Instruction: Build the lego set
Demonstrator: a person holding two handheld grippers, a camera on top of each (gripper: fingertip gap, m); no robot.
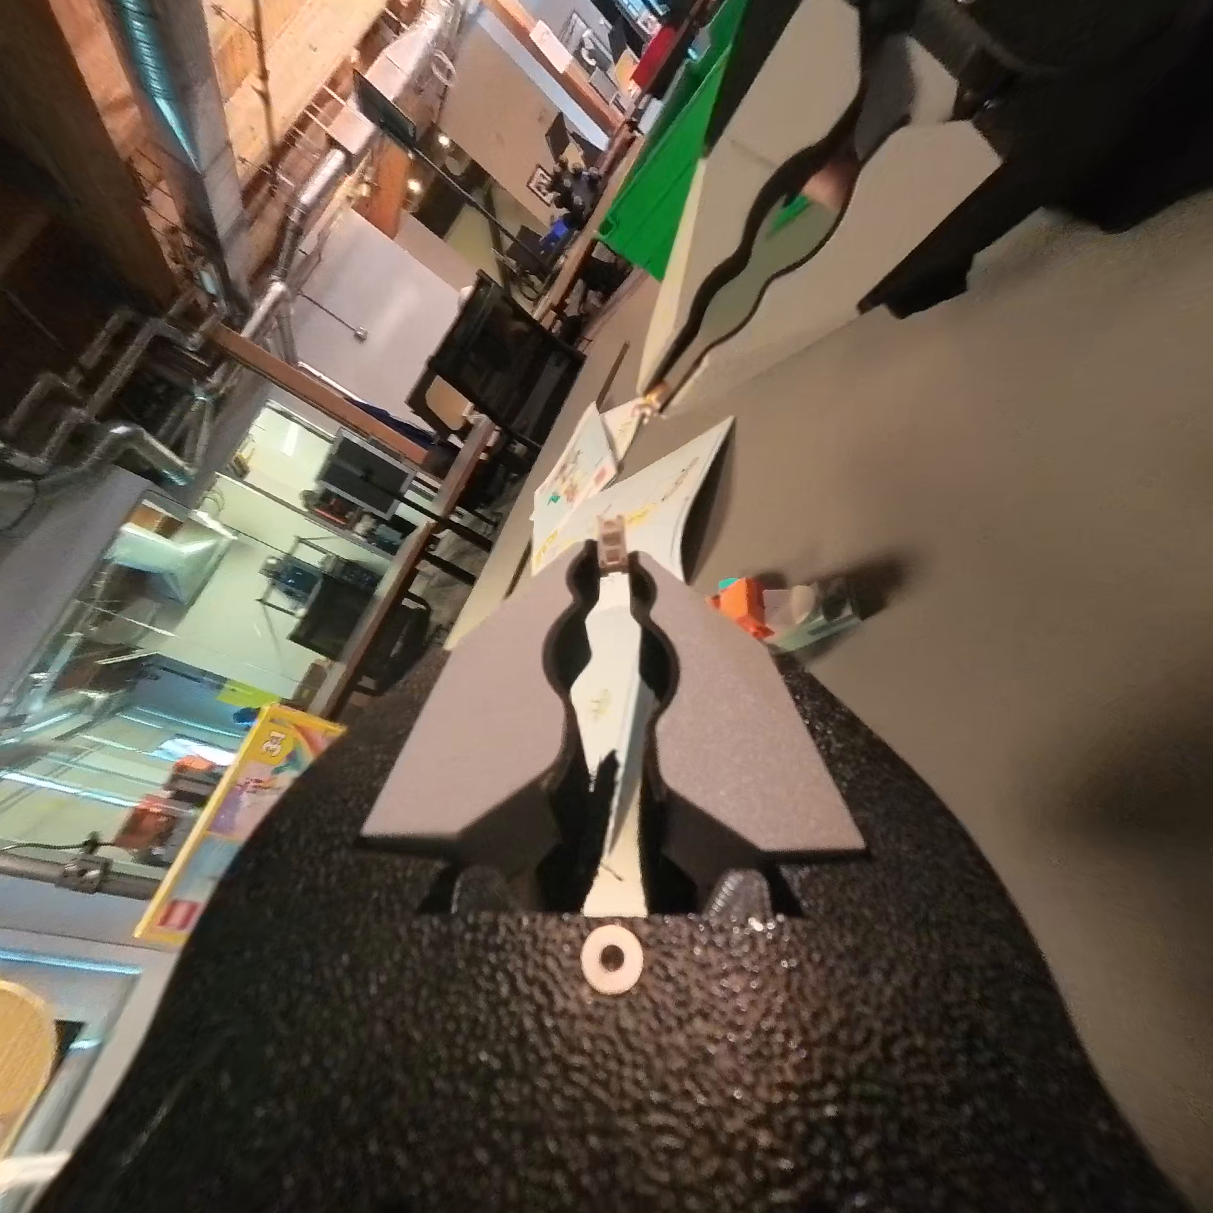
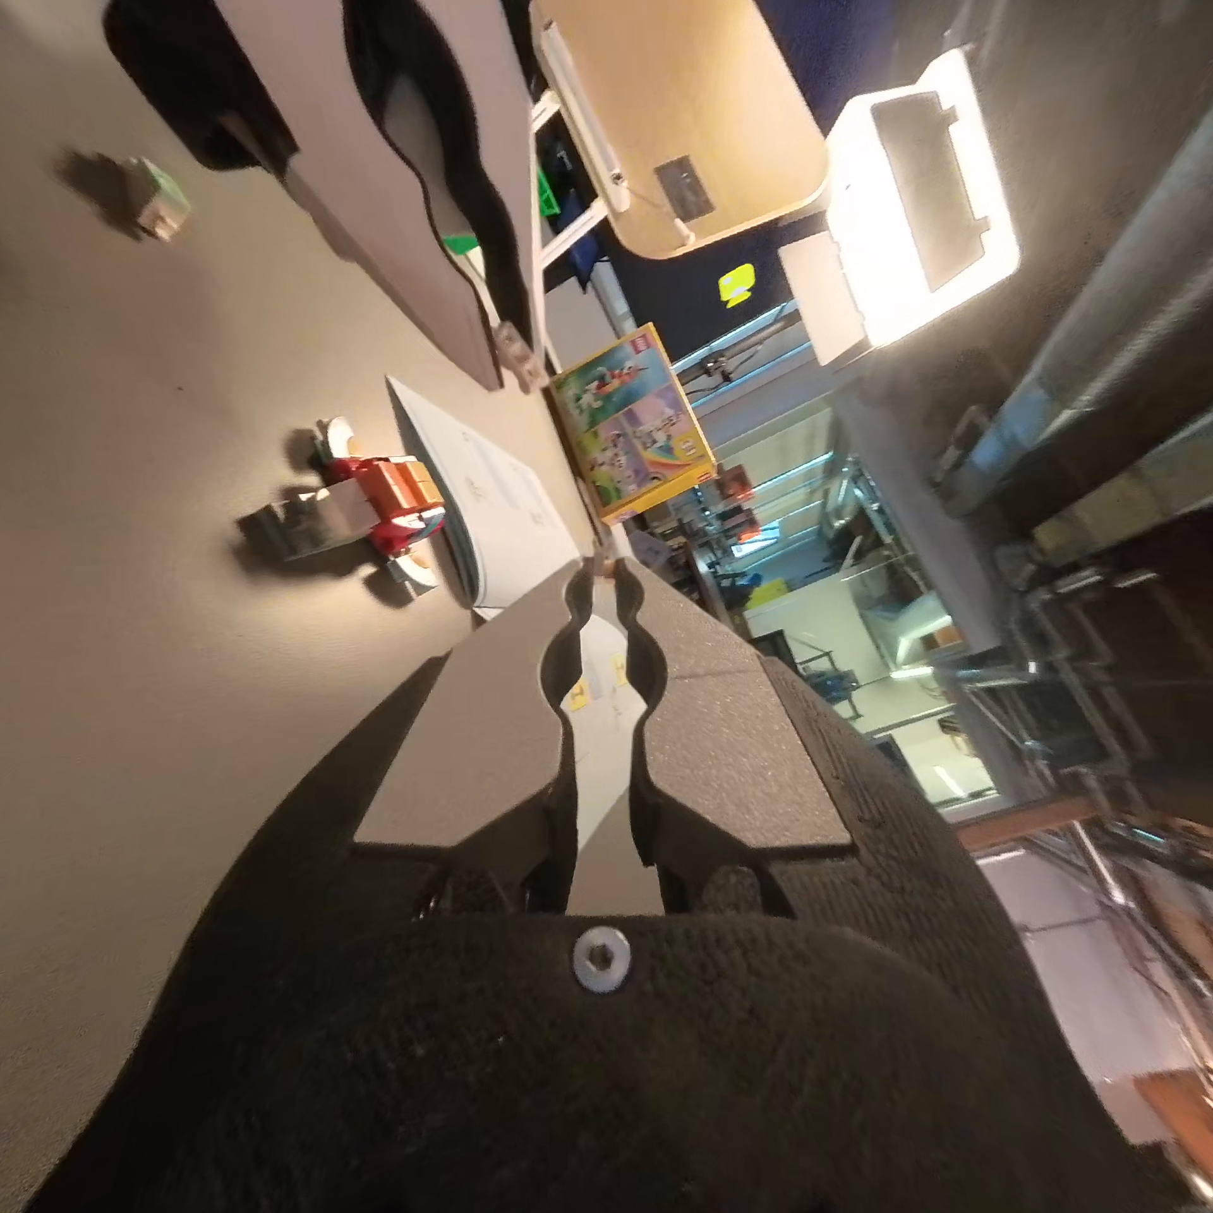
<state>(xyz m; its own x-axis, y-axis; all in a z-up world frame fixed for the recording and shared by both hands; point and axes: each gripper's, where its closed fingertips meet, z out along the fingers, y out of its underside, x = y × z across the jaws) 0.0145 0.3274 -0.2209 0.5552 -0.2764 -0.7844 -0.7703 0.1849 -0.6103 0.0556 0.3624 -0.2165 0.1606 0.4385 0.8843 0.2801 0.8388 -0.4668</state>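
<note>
My left gripper [image 1: 612,572] is shut on a small pale grey lego piece [image 1: 610,545] that sticks out past its tips, above the open instruction booklet [image 1: 663,505]. It also shows in the right wrist view [image 2: 518,367], holding the grey piece [image 2: 515,351]. My right gripper [image 2: 604,570] is shut on a tiny tan piece [image 2: 608,563]. In the left wrist view it [image 1: 653,397] hangs farther back over the table. A partly built model [image 2: 374,502] of red, orange and white bricks lies on the table beside the booklet [image 2: 499,499]; it is blurred in the left wrist view [image 1: 755,604].
A small green and white brick [image 2: 157,203] lies alone on the grey table [image 2: 131,656]. The yellow lego box [image 2: 630,426] stands at the table's far edge and shows in the left wrist view [image 1: 230,827]. A green bin [image 1: 663,190] sits at the far end.
</note>
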